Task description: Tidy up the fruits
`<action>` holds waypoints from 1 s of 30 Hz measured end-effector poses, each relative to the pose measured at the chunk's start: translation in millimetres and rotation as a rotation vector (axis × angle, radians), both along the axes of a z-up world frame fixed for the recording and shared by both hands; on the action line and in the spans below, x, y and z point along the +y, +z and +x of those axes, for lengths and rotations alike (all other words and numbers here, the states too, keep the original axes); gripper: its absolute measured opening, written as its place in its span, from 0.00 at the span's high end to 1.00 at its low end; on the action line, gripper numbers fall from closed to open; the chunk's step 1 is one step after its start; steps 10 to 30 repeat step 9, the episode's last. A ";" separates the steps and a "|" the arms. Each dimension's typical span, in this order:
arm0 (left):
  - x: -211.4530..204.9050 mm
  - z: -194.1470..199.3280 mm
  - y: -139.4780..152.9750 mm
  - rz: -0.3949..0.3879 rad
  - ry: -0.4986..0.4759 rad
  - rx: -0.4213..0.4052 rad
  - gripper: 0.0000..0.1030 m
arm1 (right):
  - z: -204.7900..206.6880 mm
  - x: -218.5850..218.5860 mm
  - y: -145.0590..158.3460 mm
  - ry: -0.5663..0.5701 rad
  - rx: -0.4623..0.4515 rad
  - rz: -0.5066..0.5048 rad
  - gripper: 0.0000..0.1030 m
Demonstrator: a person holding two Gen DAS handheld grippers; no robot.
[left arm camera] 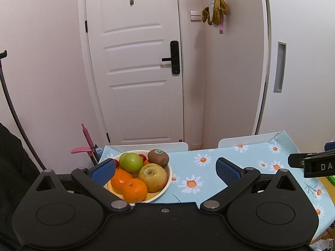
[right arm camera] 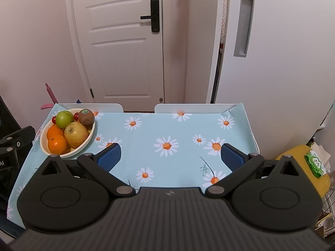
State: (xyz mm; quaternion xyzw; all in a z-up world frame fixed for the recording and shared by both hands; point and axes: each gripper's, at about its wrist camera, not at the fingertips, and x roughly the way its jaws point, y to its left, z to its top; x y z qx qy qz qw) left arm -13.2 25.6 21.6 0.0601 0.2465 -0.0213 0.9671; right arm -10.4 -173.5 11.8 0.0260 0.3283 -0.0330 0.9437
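Hovering above a table, the left gripper [left arm camera: 165,170] has its two blue-padded fingers spread wide apart with nothing between them; its left finger [left arm camera: 103,171] sits in front of the near-left rim of a cream oval ceramic bowl [left arm camera: 165,185] heaped with fruit. Inside that bowl lie two orange tangerines [left arm camera: 128,185] at the front, a yellowish apple with a dimpled top [left arm camera: 152,176] to their right, a green apple [left arm camera: 132,162] behind, a brown fuzzy kiwi with a small green sticker [left arm camera: 158,156] at the back right, and small red cherry tomatoes [left arm camera: 143,156] tucked between. The right gripper [right arm camera: 170,156] is likewise wide open and empty, held over the bare middle of the light blue tablecloth printed with white daisies [right arm camera: 167,129]; the bowl stands well to its left, at the table's far-left corner. Two white chair backs [right arm camera: 194,107] rise just beyond the table's far edge. Behind them is a white panelled door with a black lever handle [right arm camera: 117,41], and to its right a white sliding door with a recessed grey pull [right arm camera: 244,26]. A yellow stool holding a green packet of wipes [right arm camera: 316,163] stands to the right of the table.
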 end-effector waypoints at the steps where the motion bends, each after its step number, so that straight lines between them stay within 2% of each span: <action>1: 0.0 -0.6 0.2 0.001 0.003 -0.003 0.00 | -0.3 0.3 0.3 0.000 -0.001 0.000 0.00; 30: 2.2 -2.7 1.2 -0.007 0.009 -0.011 0.00 | -0.4 0.7 0.8 0.000 -0.001 0.000 0.00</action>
